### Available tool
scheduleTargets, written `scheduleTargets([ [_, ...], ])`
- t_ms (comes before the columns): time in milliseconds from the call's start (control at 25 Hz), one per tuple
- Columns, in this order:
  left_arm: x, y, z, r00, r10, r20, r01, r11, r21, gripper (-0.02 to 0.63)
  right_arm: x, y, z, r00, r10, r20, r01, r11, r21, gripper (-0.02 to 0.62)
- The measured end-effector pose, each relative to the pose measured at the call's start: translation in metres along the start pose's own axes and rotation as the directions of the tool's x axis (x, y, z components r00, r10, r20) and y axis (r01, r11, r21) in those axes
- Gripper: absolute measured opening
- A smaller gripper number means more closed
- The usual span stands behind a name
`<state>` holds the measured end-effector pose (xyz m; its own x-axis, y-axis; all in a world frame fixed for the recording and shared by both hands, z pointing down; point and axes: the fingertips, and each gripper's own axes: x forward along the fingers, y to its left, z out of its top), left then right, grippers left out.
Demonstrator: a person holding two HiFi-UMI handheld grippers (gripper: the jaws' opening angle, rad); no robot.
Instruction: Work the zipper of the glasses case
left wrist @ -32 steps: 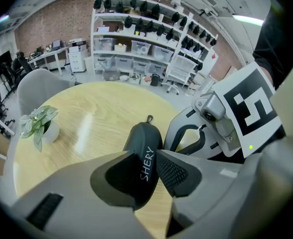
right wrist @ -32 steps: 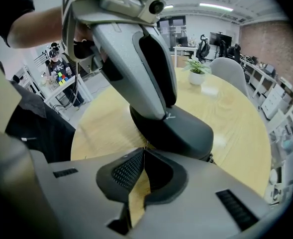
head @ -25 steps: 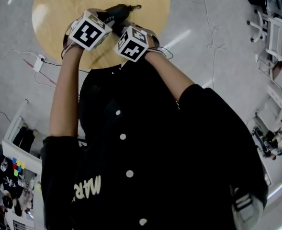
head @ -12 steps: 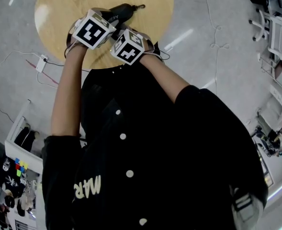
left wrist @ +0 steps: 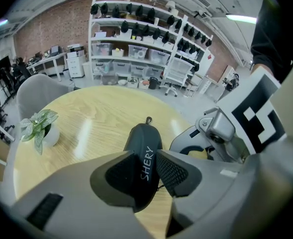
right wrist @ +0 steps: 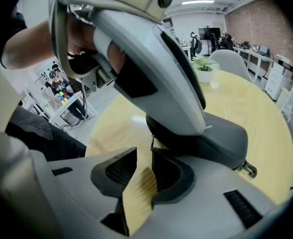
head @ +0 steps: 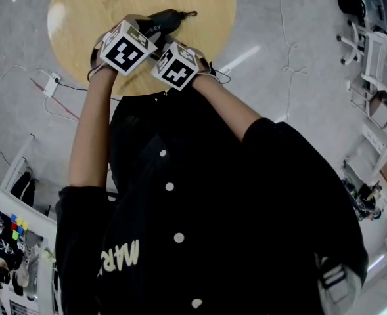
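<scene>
Head view: left tongs [left wrist: 145, 169] grip glasses case [head: 169, 17], right tongs [right wrist: 144, 176] angled alongside.

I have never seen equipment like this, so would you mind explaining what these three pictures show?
There is no robot here. A person holds a pair of tongs in each hand, each topped by a cube with square markers. The head view comes from a camera on the person's head, looking down. The other two views come from cameras riding on the tongs themselves. On the round wooden table are a dark glasses case and a small potted plant. The left tongs clamp the case. The right tongs have just been opening, and the thin zipper pull hangs at their tips, apparently not pinched.
</scene>
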<state>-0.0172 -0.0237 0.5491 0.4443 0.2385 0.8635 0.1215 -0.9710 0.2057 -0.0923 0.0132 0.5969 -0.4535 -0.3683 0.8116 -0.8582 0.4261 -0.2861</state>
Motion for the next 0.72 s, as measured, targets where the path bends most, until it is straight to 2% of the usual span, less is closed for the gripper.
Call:
scheduleTargets([
  [200, -0.004, 0.001, -0.003, 0.995, 0.083, 0.063, -0.085, 0.996, 0.016, 0.137, -0.025, -0.009, -0.015, 0.999, 0.017, -0.039, -0.020, 0.997, -0.072, 0.109],
  [440, -0.011, 0.000, -0.004, 0.977, 0.186, 0.105, -0.182, 0.982, -0.047, 0.166, -0.055, -0.039, -0.022, 0.998, 0.016, -0.064, -0.026, 0.986, -0.166, 0.118],
  [560, -0.027, 0.003, -0.019, 0.949, 0.293, 0.119, -0.281, 0.954, -0.105, 0.178, -0.067, -0.041, -0.007, 0.998, 0.050, -0.048, -0.060, 0.973, -0.223, 0.138],
  [720, -0.045, 0.008, -0.050, 0.904, 0.411, 0.120, -0.372, 0.892, -0.258, 0.184, -0.072, -0.049, 0.022, 0.999, 0.030, -0.036, -0.040, 0.934, -0.356, 0.138],
])
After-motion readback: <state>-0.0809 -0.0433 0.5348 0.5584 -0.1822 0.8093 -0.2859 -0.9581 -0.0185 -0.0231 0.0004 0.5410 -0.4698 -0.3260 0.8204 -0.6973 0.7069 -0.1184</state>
